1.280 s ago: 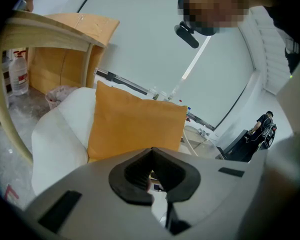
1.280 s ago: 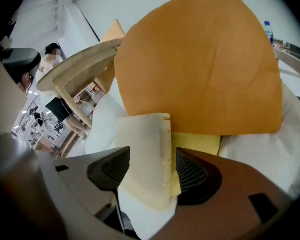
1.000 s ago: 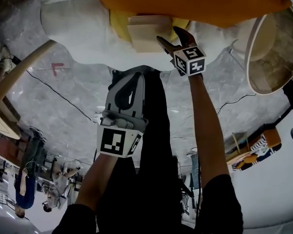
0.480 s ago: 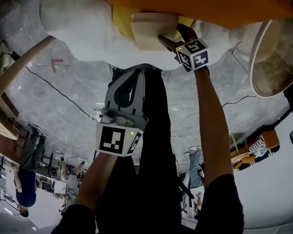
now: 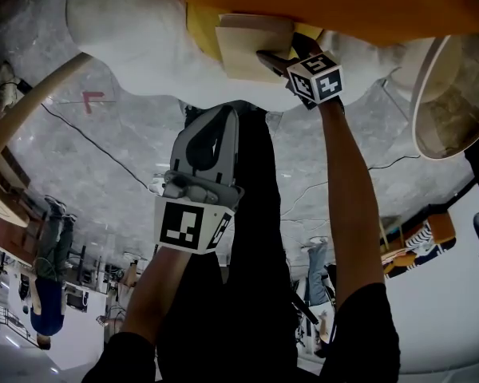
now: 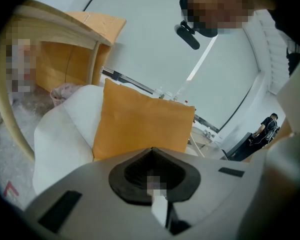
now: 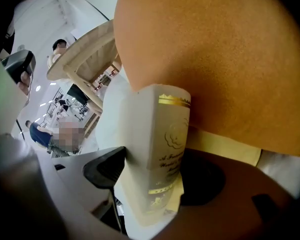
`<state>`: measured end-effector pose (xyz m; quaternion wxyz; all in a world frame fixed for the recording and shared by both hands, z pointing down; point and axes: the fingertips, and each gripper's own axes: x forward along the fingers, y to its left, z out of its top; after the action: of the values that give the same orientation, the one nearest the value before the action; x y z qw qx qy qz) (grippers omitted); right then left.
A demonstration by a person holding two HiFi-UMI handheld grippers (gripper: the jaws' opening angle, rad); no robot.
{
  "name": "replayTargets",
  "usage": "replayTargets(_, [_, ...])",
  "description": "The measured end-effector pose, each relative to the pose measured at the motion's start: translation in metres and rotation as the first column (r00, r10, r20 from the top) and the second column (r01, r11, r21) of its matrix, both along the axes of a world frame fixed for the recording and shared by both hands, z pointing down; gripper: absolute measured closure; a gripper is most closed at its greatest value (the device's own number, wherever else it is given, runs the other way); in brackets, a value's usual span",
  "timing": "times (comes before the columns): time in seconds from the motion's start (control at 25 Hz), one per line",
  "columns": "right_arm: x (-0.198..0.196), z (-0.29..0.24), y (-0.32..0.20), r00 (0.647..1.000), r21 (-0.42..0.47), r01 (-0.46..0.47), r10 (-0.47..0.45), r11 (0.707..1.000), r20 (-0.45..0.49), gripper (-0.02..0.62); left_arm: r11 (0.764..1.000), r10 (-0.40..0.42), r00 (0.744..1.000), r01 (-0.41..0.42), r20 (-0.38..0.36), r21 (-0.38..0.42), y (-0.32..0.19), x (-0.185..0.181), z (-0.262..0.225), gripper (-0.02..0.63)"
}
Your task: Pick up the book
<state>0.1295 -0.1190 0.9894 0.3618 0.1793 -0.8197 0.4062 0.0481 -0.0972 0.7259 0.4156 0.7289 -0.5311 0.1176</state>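
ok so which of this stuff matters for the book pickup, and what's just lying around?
In the job: book; right gripper, jaws have just been opening, book between them, not yet clamped.
Just lying about: left gripper, shut, empty; orange cushion; white armchair; round wooden table.

The person wears a black short-sleeved top (image 5: 359, 325) and black trousers (image 5: 259, 174); the left gripper (image 5: 223, 118) is a pale grey shell with a dark teardrop-shaped recess; its cube (image 5: 193, 226) bears black-and-white square markers on white faces.
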Motion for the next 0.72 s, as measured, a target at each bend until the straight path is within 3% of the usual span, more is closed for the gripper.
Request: replayTargets(0.72, [-0.003,-0.026,0.019,0.996,0.012,-0.061,0.062,0.998,-0.064,0.315,0.999,-0.036,0.999,0.036,0.003,0.033,0.000,-0.024,-0.016,0.604])
